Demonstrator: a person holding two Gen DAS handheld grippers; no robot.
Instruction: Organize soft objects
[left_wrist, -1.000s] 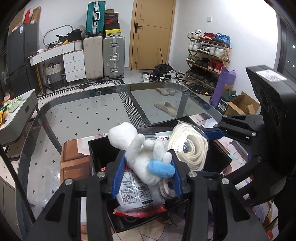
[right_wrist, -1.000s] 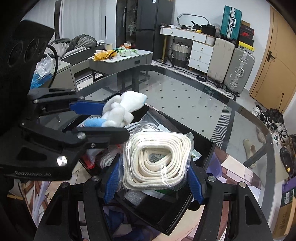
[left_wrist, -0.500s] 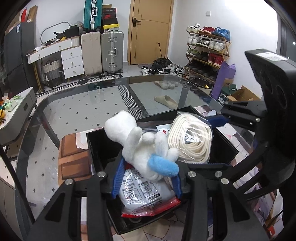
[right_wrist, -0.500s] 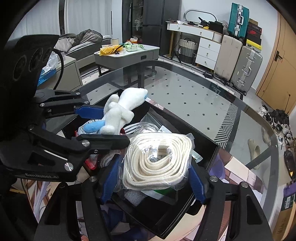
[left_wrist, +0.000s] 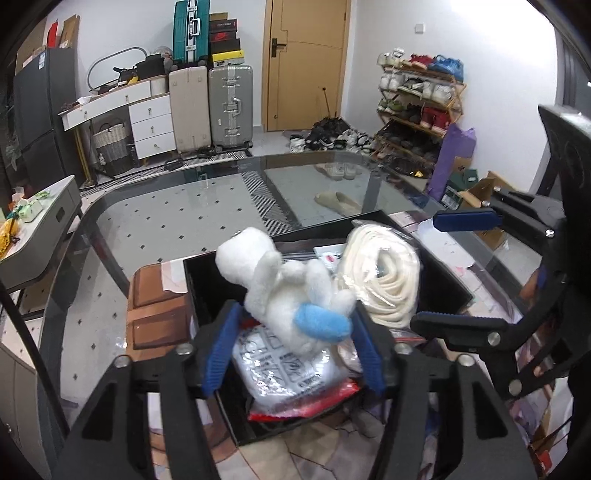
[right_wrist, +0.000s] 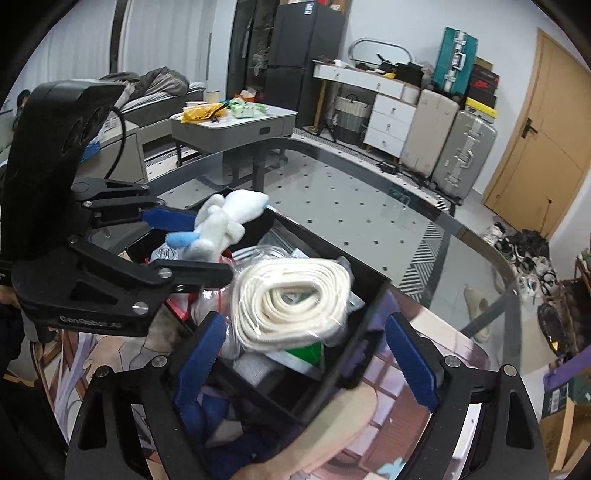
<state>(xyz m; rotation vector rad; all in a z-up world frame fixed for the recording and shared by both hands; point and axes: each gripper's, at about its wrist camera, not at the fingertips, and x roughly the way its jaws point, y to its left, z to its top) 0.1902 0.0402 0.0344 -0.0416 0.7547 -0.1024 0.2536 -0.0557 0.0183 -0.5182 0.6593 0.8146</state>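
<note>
Over the black bin (left_wrist: 447, 284) on the glass table (left_wrist: 177, 206), both grippers are letting go at once. The left gripper (left_wrist: 291, 347) has its jaws opening, blue pads standing off to either side of the white plush toy (left_wrist: 284, 284); the left pad (left_wrist: 218, 347) shows clear air between it and the fur, while the right pad sits just beside the toy's blue paw (left_wrist: 321, 325), and whether it touches there I cannot tell. The toy lies tilted, head toward the far rim of the bin, resting on a clear packet with printed pictures and a red edge (left_wrist: 291, 373) that sits in the bin's near end.

Across to the right gripper (right_wrist: 303, 354), and its jaws are opening too, spread wide. The coil of cream rope in its clear bag (right_wrist: 291, 299) sits between and beyond the blue pads (right_wrist: 410, 362), with a visible gap on each side, so nothing is pinched. The coil rests on top of the other contents of the bin (right_wrist: 365, 314), above a green-and-white packet (right_wrist: 299, 354) and something grey below it.

From the right wrist view, the left gripper (right_wrist: 184, 240) comes in from the left, with the plush toy (right_wrist: 225, 218) lying between its two fingers at the bin's far corner. Toy and rope lie side by side in the same bin, close together. Under the bin is a printed mat (right_wrist: 399, 424) with cartoon artwork.
</note>
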